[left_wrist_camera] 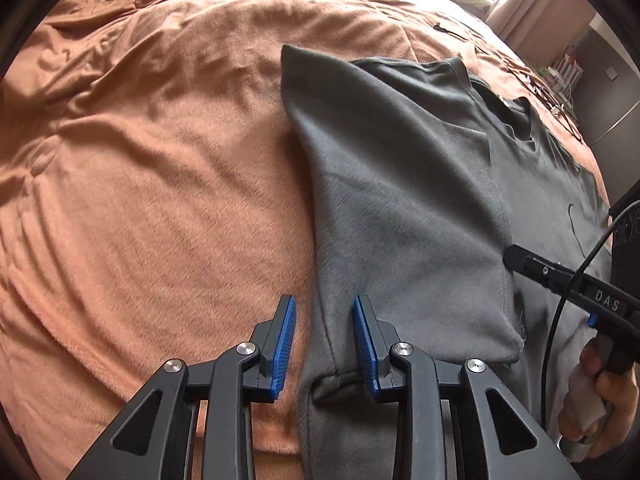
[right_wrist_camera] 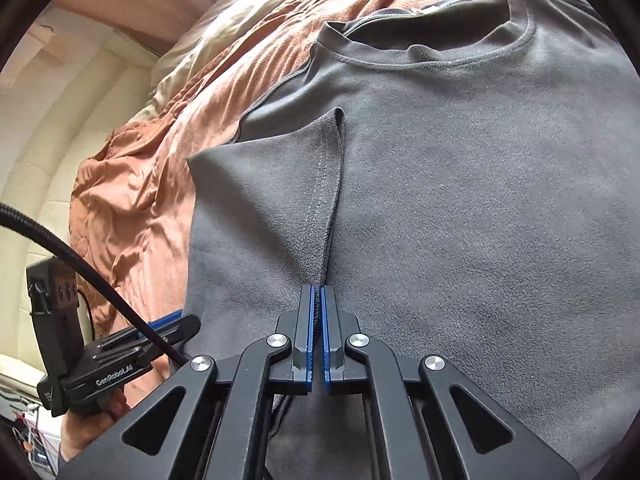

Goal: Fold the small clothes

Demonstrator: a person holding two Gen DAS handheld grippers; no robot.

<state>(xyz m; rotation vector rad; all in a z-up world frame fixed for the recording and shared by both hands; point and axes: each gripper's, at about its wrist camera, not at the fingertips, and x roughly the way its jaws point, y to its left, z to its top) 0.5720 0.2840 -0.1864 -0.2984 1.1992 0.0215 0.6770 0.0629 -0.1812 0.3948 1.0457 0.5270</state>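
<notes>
The grey T-shirt (right_wrist_camera: 460, 208) lies spread on the orange blanket (left_wrist_camera: 160, 160) of a bed, collar (right_wrist_camera: 500, 52) at the far end from both cameras, so its long axis runs away from the person. One side panel is already turned in over the body, and its stitched hem edge (right_wrist_camera: 324, 200) runs straight up the middle of the right wrist view.

The right claw (right_wrist_camera: 318, 312) is clamped on the near end of that hem; the blue pads meet with cloth pinched between them.

The left claw (left_wrist_camera: 324, 340) stands apart, jaws straddling the shirt's outer folded edge (left_wrist_camera: 320, 240) where grey meets orange. One pad sits over the blanket and the other over the shirt, and no cloth is gripped.

The relation that matters is that the edge lies directly ahead of the left claw and between its pads, running lengthwise towards the collar, while the right claw sits just beside it, further in over the shirt. I judge the left claw needs only to close on that edge. A crooked bite could drag the fold askew.
</notes>
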